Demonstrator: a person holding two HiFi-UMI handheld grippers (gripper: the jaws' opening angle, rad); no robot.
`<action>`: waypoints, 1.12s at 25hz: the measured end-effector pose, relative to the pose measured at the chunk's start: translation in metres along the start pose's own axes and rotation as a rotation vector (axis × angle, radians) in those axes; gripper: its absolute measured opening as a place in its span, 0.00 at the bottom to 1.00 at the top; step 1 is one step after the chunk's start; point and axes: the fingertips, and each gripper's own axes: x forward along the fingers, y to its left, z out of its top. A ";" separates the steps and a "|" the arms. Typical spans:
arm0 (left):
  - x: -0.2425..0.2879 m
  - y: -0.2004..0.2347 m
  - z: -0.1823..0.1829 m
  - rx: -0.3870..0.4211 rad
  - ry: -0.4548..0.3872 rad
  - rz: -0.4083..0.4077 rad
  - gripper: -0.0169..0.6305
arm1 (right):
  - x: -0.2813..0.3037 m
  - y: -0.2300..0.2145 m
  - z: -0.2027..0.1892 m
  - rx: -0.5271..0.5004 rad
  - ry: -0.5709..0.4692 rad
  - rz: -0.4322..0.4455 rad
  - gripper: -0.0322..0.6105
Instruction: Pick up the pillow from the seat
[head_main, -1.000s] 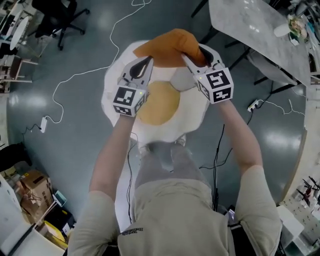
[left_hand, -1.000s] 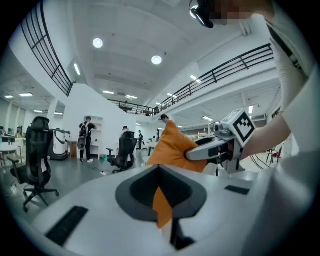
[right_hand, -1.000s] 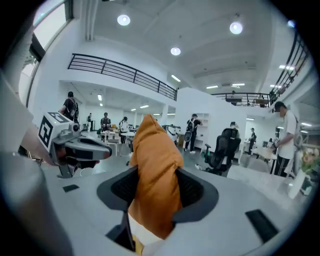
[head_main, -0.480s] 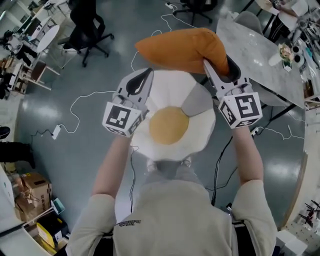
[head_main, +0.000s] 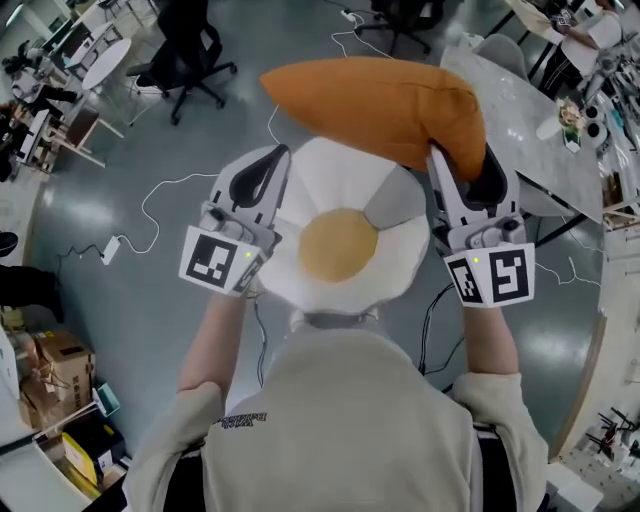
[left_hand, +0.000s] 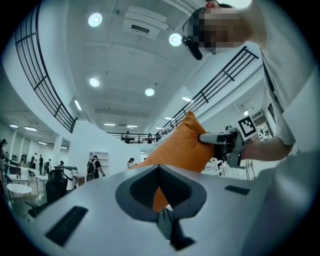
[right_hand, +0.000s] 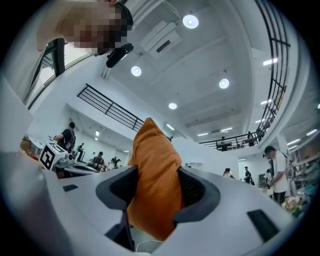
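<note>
An orange pillow (head_main: 375, 105) hangs in the air above a white egg-shaped seat (head_main: 400, 270) with a yellow round centre. My right gripper (head_main: 462, 155) is shut on the pillow's right end. In the right gripper view the pillow (right_hand: 152, 175) fills the gap between both pads. My left gripper (head_main: 278, 150) is at the seat's left edge, below the pillow and apart from it, its jaws shut on nothing. In the left gripper view the left gripper (left_hand: 159, 166) has its tips together, with the pillow (left_hand: 182, 145) behind them and the right gripper (left_hand: 225, 142) on it.
A marble-topped table (head_main: 520, 90) stands at the upper right. Black office chairs (head_main: 190, 55) are at the upper left. White cables (head_main: 150, 200) and a power strip (head_main: 110, 250) lie on the grey floor. Cardboard boxes (head_main: 50, 370) sit at the lower left.
The right gripper has raised the pillow off the seat and toward the camera. The left gripper has drifted left and down, away from the pillow's edge.
</note>
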 end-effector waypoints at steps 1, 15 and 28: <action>-0.006 -0.003 0.003 -0.011 -0.016 0.003 0.04 | -0.005 0.004 -0.001 0.019 -0.004 -0.006 0.41; -0.061 -0.026 0.012 -0.075 -0.064 0.053 0.04 | -0.054 0.035 -0.016 0.114 -0.014 -0.067 0.42; -0.061 -0.044 -0.005 -0.075 0.029 0.020 0.04 | -0.065 0.034 -0.022 0.125 0.030 -0.085 0.42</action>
